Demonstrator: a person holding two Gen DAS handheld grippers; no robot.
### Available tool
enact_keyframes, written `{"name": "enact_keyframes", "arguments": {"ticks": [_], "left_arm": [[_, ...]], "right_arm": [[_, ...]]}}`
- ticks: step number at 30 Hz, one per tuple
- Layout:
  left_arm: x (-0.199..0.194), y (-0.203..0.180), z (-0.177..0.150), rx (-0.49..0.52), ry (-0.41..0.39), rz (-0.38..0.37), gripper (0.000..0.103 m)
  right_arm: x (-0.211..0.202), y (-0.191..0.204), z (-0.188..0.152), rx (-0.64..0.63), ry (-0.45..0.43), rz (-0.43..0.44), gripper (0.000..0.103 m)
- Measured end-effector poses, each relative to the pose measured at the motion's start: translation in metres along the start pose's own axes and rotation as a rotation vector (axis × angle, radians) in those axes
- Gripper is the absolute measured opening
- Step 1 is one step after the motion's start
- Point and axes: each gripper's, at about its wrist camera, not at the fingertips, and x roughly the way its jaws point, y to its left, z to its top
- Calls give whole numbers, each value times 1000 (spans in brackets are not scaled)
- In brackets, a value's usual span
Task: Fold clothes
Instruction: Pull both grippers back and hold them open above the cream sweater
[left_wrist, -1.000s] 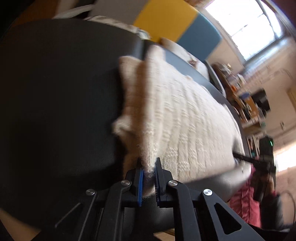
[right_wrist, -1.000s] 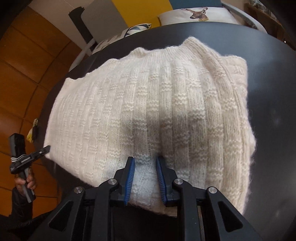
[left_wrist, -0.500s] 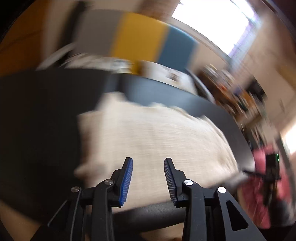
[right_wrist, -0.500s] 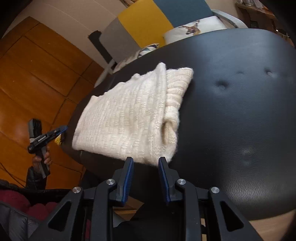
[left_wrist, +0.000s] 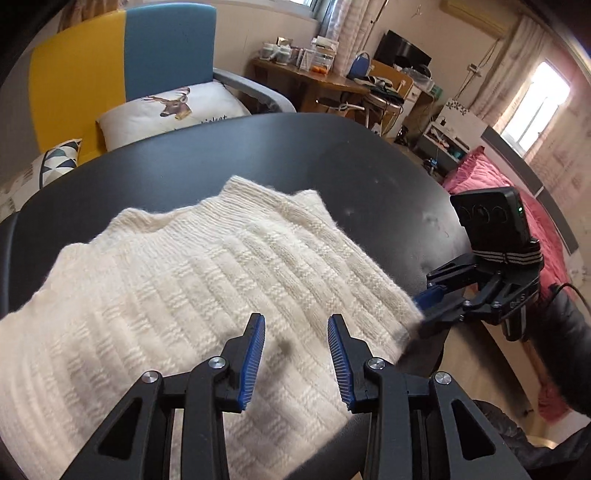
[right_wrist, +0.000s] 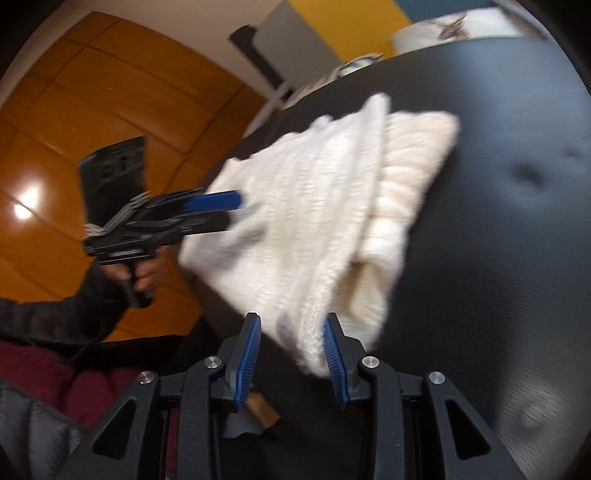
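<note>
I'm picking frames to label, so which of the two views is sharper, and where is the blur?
Left wrist view: crisp, the cream knitted sweater shows its stitch pattern, windows blown out. Right wrist view: motion-smeared across the sweater and the left gripper; only the right gripper fingers stay sharp.

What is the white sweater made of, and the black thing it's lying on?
The sweater looks like fuzzy knitted wool or yarn: ribbed blocks, fluffy edges. The black seat looks like smooth leather or vinyl: shiny, with button dimples.
</note>
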Motion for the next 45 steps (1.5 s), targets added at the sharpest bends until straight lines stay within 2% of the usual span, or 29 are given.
{"name": "enact_keyframes", "arguments": {"ticks": [4, 7, 9, 11, 13, 15, 18, 19, 20, 23, 29, 31, 33, 36, 39, 42, 43, 45], "left_arm": [[28, 5, 1, -19, 83, 32, 36], [43, 8, -1, -34, 118, 48, 36], [45, 4, 0, -17, 121, 65, 36], [41, -2, 3, 2, 120, 64, 36], [30, -6, 11, 16, 93, 4, 36], [17, -4, 25, 19, 35, -23, 36], [12, 9, 50, -2, -19, -23, 37], [15, 15, 60, -14, -22, -14, 37], [21, 20, 70, -22, -17, -10, 37], [44, 29, 93, -21, 21, -19, 37], [101, 30, 103, 9, 162, 7, 37], [116, 28, 102, 9, 182, 17, 37], [117, 25, 100, 4, 154, 26, 39], [96, 32, 96, -46, 106, 9, 39], [38, 51, 79, -107, -9, -8, 39], [-35, 83, 44, -165, -125, 42, 39], [-56, 96, 30, -188, -147, 55, 39], [-88, 124, 4, -232, -168, 132, 39]], "right_arm": [[13, 8, 4, -68, 143, 59, 37], [25, 14, 2, -124, 295, -94, 37], [28, 17, 1, -131, 328, -119, 37], [23, 21, 2, -138, 311, -166, 37], [8, 26, 6, -144, 260, -228, 37], [-14, 31, 13, -136, 154, -285, 37], [-31, 45, 28, -141, -9, -331, 37], [-36, 50, 33, -143, -63, -344, 37], [-32, 55, 37, -153, -78, -346, 37], [1, 65, 41, -193, -42, -379, 37], [49, 42, 39, -100, 101, -479, 35], [53, 40, 36, -98, 101, -501, 35], [54, 41, 36, -96, 96, -512, 35], [53, 49, 38, -106, 88, -545, 35], [45, 71, 42, -158, 25, -583, 35], [44, 94, 53, -188, -48, -581, 35], [50, 99, 59, -199, -63, -595, 35], [68, 104, 75, -213, -85, -616, 35]]}}
